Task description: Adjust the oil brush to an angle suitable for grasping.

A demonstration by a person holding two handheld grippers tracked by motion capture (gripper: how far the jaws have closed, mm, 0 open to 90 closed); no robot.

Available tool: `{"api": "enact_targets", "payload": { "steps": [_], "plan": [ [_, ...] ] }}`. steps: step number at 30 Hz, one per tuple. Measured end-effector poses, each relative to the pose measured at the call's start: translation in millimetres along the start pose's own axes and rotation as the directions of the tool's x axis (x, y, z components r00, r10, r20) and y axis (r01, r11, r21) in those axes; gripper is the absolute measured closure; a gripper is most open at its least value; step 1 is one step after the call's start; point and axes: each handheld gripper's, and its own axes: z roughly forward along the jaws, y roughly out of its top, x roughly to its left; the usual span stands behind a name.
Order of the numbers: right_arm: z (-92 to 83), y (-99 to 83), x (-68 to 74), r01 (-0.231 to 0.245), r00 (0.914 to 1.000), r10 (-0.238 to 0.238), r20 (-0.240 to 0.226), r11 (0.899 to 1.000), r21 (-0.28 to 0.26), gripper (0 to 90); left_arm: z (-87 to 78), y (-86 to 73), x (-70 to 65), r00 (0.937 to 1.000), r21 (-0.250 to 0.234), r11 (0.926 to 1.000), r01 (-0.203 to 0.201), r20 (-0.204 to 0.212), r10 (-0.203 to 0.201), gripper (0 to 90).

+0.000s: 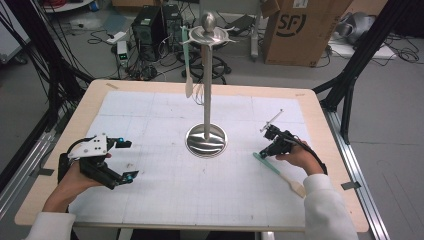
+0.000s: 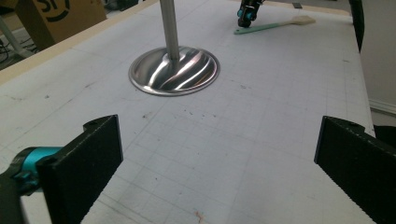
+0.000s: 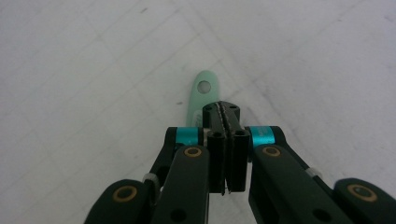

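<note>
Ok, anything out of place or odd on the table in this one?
Nothing damaged or spilled. One green-handled spatula lies flat on the white mat under the shut right claw, while its twin hangs from the steel stand. The left claw is open with nothing in it.

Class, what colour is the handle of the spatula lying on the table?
Mint green handle, with a hanging hole at its end; the right gripper view shows it best.

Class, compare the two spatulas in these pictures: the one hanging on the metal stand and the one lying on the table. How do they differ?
The hanging spatula dangles upright from the metal stand; the table spatula lies flat on the white mat. The hanging spatula is clear of both grippers; the right gripper, shut, sits at the table spatula's handle end. The hanging spatula is at the table's far side, the table spatula on the near right. Both have mint-green handles and pale blades.
</note>
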Motion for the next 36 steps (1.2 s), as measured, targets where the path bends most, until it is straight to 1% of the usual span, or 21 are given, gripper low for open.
{"api": "enact_targets", "payload": {
  "steps": [3,4,6,8,10,13,15,17,19,22,25,27,31,35,36],
  "plan": [
    [1.1,1.5,6.1,0.022,0.9997,-0.022,-0.011,1.0,0.007,89.1,0.0,0.0,0.2,1.0,0.002,1.0,-0.002,-0.001,0.002,1.7],
    [1.2,1.8,6.8,0.043,0.999,-0.043,-0.009,0.999,0.01,89.1,0.1,0.0,0.1,1.0,0.002,1.0,-0.002,-0.001,0.002,1.6],
    [1.9,2.5,11.0,0.044,0.9988,-0.043,-0.022,0.999,0.009,89.2,0.3,0.0,0.0,1.0,0.001,1.0,-0.001,0.0,0.001,1.7],
    [2.2,3.2,13.6,0.06,0.9978,-0.059,-0.028,0.998,0.016,89.2,0.3,0.0,0.0,1.0,0.002,1.0,-0.001,0.0,0.001,1.7],
    [2.4,3.8,16.7,0.064,0.9974,-0.063,-0.035,0.998,0.023,89.1,0.1,0.0,0.1,1.0,0.002,1.0,-0.002,-0.001,0.002,1.7],
    [3.3,4.9,21.5,0.092,0.9948,-0.091,-0.047,0.995,0.033,89.2,0.1,0.0,0.2,1.0,0.001,1.0,-0.001,-0.001,0.001,1.7],
    [3.6,5.6,24.6,0.102,0.9934,-0.1,-0.056,0.994,0.042,89.2,0.0,0.0,0.3,1.0,0.002,1.0,-0.001,0.0,0.001,1.7],
    [4.1,5.7,26.9,0.102,0.993,-0.099,-0.065,0.994,0.045,89.2,-0.3,-0.2,0.6,1.0,0.0,1.0,0.0,-0.002,0.0,1.7],
    [4.2,6.0,29.6,0.114,0.9916,-0.111,-0.066,0.992,0.049,89.1,-0.7,-0.2,0.8,1.0,-0.001,1.0,0.001,-0.004,-0.001,1.7],
    [3.9,6.8,35.4,0.135,0.9889,-0.13,-0.072,0.989,0.062,89.1,-0.4,-0.3,0.9,1.0,0.0,1.0,0.002,-0.004,-0.002,1.6],
    [4.5,7.6,42.3,0.148,0.9859,-0.142,-0.088,0.987,0.069,89.2,0.1,-0.3,0.8,1.0,0.002,1.0,-0.001,-0.002,0.001,1.7],
    [5.8,8.1,46.9,0.174,0.9822,-0.168,-0.084,0.982,0.071,89.1,0.1,-0.3,0.9,1.0,0.002,1.0,-0.002,-0.002,0.002,1.7],
    [5.9,9.4,53.0,0.187,0.9786,-0.178,-0.103,0.979,0.081,89.1,-0.3,-0.2,0.6,1.0,0.001,1.0,-0.001,-0.003,0.001,1.7],
    [5.4,10.2,57.9,0.207,0.9745,-0.198,-0.105,0.975,0.081,88.9,-0.6,-0.1,0.4,1.0,0.001,1.0,-0.001,-0.003,0.001,1.7],
    [5.1,10.5,58.7,0.206,0.9745,-0.197,-0.107,0.975,0.078,88.3,-0.6,-0.1,0.5,1.0,0.001,1.0,-0.002,-0.003,0.002,1.7]
  ]
}}
